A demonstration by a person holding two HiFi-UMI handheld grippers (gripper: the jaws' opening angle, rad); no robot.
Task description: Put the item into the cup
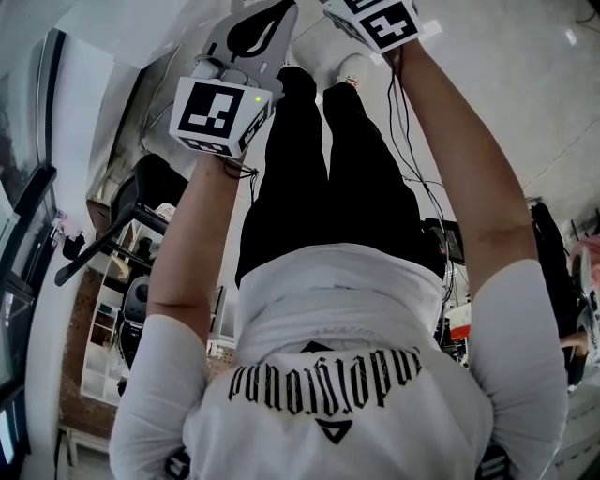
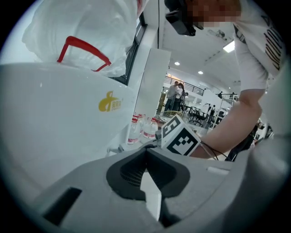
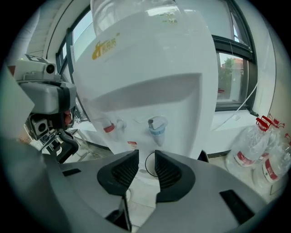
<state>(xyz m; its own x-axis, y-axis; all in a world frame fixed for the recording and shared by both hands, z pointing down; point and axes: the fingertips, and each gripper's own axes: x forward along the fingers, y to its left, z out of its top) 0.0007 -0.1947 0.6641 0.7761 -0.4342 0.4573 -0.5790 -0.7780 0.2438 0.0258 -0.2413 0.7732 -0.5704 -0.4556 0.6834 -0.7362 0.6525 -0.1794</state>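
A white water dispenser (image 3: 150,82) with a red tap (image 3: 109,128) and a blue tap (image 3: 158,126) fills the right gripper view. My right gripper (image 3: 146,159) points at its drip ledge, jaws open with a narrow gap and nothing pressed between the pads. A thin dark ring (image 3: 152,164), perhaps the rim of a clear cup, shows through that gap below the blue tap. My left gripper (image 2: 146,152) is beside the dispenser's white side (image 2: 59,118); its pads meet at the tips, shut on nothing. No loose item is visible. In the head view both grippers (image 1: 272,11) (image 1: 375,14) reach past the top edge.
Large water jugs with red handles (image 3: 261,154) stand on the floor at the right of the dispenser, under a window. Small bottles (image 2: 144,129) stand further back. A plastic-wrapped jug with a red handle (image 2: 82,45) tops the dispenser. Grey equipment (image 3: 45,95) is at the left.
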